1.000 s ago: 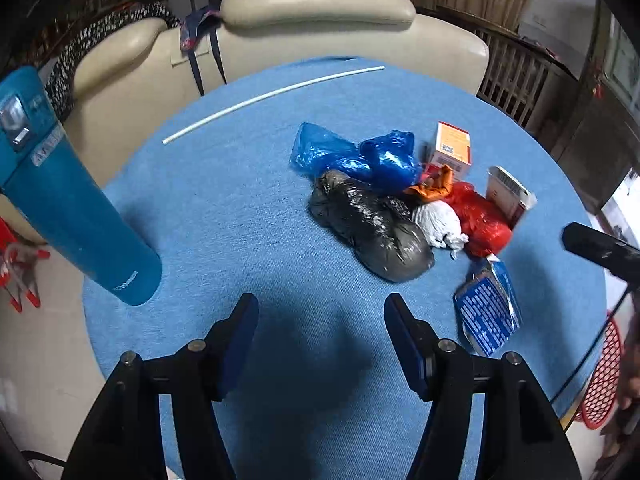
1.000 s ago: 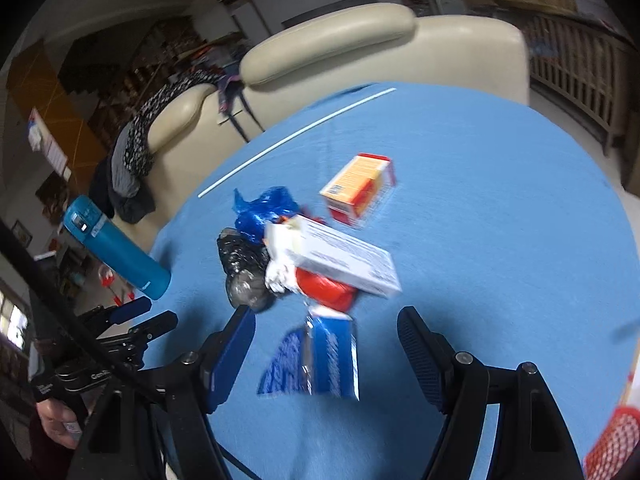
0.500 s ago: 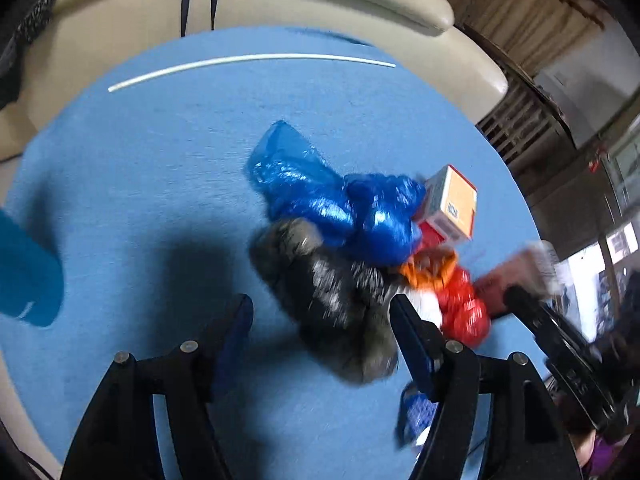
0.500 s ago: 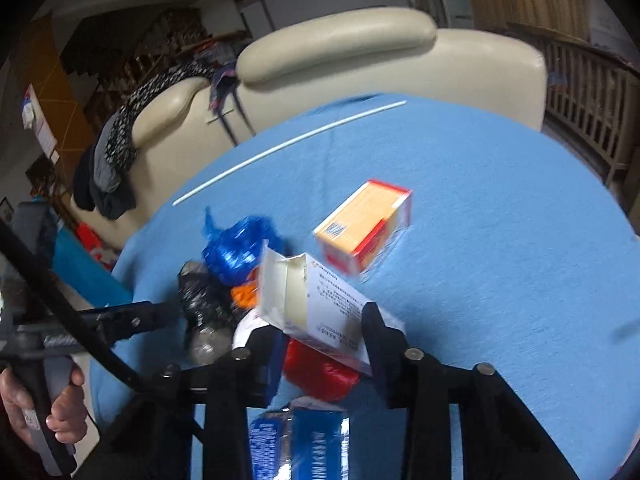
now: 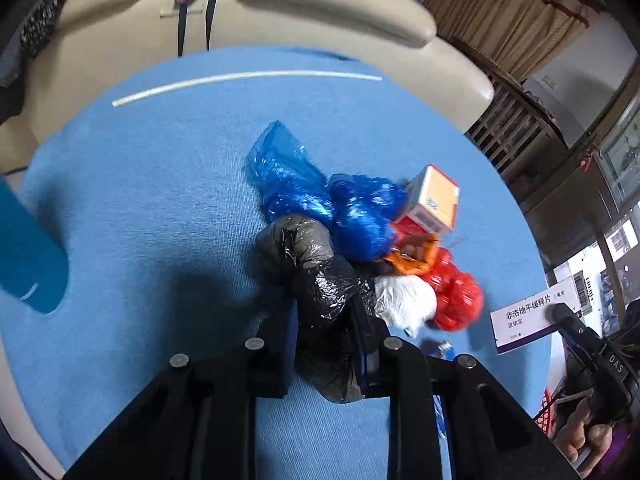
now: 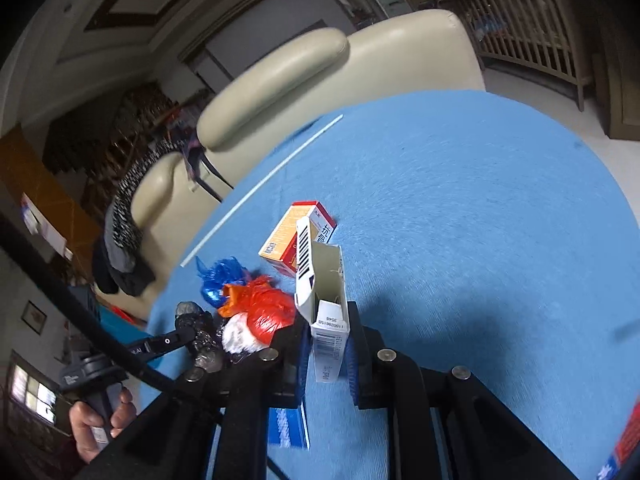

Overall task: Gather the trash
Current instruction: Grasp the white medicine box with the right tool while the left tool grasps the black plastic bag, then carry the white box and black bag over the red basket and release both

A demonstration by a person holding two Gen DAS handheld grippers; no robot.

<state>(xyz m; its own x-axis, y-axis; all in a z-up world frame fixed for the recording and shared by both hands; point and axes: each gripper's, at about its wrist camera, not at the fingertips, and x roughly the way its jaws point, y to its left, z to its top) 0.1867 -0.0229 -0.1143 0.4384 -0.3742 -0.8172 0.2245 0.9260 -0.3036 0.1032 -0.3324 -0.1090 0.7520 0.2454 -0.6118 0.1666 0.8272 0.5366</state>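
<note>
A pile of trash lies on the blue round table (image 5: 160,184). My left gripper (image 5: 324,320) is shut on the crumpled black plastic bag (image 5: 320,276), which still rests on the table. Beside it lie a blue bag (image 5: 320,200), a white wad (image 5: 404,300), a red bag (image 5: 456,292) and an orange box (image 5: 434,200). My right gripper (image 6: 328,344) is shut on a white medicine box (image 6: 324,300) and holds it upright above the table. That box also shows at the right of the left wrist view (image 5: 536,316).
A teal bottle (image 5: 28,256) stands at the table's left edge. A thin white stick (image 5: 240,78) lies near the far edge. Cream sofa backs (image 5: 320,4) stand behind the table. A blue packet (image 6: 288,426) lies under my right gripper. A red basket (image 5: 546,412) sits off the right edge.
My left gripper has moved forward and closed on the black bag. My right gripper has closed on the white box and lifted it off the pile.
</note>
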